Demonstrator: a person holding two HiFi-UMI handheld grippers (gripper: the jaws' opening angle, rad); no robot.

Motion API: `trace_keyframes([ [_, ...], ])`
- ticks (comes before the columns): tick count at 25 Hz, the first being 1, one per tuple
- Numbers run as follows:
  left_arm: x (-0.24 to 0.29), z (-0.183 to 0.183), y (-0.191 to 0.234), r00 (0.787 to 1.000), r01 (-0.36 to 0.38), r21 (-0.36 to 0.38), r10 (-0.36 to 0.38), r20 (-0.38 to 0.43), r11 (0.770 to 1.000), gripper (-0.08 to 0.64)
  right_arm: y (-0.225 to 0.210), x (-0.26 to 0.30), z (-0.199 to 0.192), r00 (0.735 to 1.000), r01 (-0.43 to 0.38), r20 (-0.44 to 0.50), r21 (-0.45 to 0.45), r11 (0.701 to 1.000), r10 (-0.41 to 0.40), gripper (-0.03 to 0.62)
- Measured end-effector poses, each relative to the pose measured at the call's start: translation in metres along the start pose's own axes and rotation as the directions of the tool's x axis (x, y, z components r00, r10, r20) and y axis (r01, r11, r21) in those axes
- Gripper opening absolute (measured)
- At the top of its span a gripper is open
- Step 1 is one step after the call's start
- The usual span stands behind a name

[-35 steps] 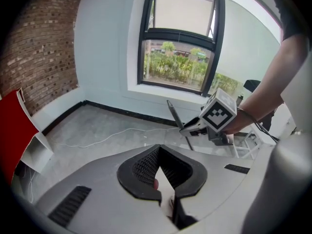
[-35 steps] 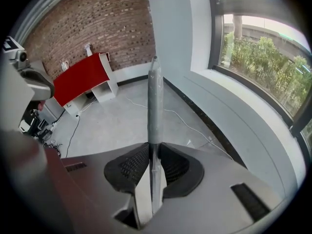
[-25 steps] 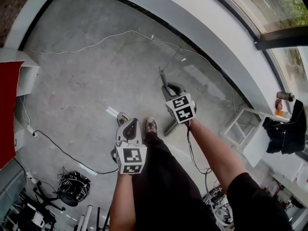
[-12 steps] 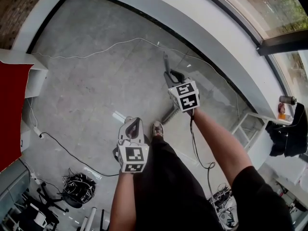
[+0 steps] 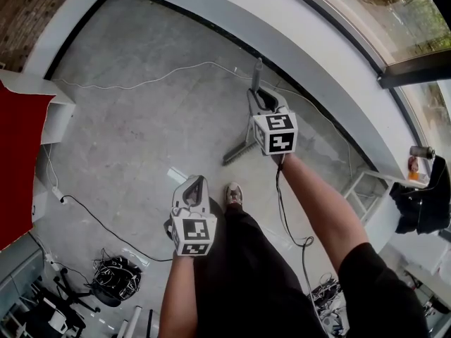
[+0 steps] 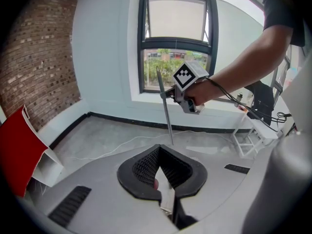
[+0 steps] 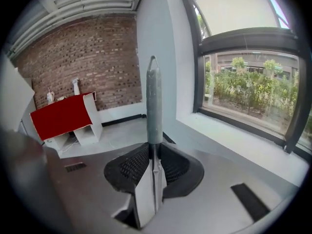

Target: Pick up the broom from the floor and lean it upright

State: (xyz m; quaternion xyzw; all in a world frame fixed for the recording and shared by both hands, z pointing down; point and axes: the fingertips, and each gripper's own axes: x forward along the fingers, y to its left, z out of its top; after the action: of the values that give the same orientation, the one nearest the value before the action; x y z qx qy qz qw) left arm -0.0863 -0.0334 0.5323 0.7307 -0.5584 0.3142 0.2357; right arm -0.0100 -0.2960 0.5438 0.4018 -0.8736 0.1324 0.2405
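The broom is a thin grey pole with a hanging loop at its tip [image 7: 154, 106]. My right gripper [image 5: 264, 105] is shut on the pole, which runs up between its jaws [image 7: 155, 152]. In the head view the handle tip [image 5: 258, 72] points toward the window wall and the lower end [image 5: 236, 153] slants down to the left, near the floor. The left gripper view shows the pole [image 6: 165, 113] nearly upright beside the right gripper [image 6: 184, 89]. My left gripper [image 5: 192, 190] hangs lower, over the person's leg, jaws shut with nothing in them [image 6: 158, 150].
A white shelf unit with a red panel [image 5: 25, 129] stands at the left. A white cable [image 5: 141, 72] and a black cable [image 5: 91, 220] cross the grey floor. A white rack [image 5: 363, 189] stands at the right, under the curved window ledge [image 5: 338, 55]. A shoe [image 5: 234, 194] shows below.
My right gripper has risen and moved toward the window wall with the broom in it, and the pole has tipped more upright. My left gripper has lifted slightly.
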Motion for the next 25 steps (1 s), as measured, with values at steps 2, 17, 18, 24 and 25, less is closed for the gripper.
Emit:
trace_keyframes([
  [2, 0.000, -0.002, -0.001, 1.000, 0.002, -0.008, -0.002, 0.000, 1.000, 0.006, -0.007, -0.003, 0.007, 0.999, 0.034, 0.035, 0.047, 0.998, -0.036, 0.069],
  [17, 0.002, -0.016, 0.012, 1.000, -0.001, -0.019, 0.001, 0.004, 1.000, 0.006, -0.025, -0.038, -0.002, 0.957, 0.145, 0.198, 0.297, 0.944, -0.210, 0.070],
  [18, 0.003, -0.017, 0.012, 1.000, -0.002, -0.017, 0.002, 0.003, 1.000, 0.006, -0.019, -0.042, -0.005, 0.958, 0.141, 0.203, 0.288, 0.947, -0.204, 0.069],
  [24, 0.008, -0.013, 0.012, 1.000, 0.000, -0.014, 0.000, 0.004, 1.000, 0.006, -0.002, -0.060, -0.018, 0.963, 0.124, 0.203, 0.252, 0.960, -0.178, 0.071],
  [25, 0.008, -0.012, 0.011, 1.000, -0.001, -0.015, 0.001, 0.005, 1.000, 0.006, -0.001, -0.062, -0.020, 0.965, 0.121, 0.198, 0.249, 0.961, -0.172, 0.071],
])
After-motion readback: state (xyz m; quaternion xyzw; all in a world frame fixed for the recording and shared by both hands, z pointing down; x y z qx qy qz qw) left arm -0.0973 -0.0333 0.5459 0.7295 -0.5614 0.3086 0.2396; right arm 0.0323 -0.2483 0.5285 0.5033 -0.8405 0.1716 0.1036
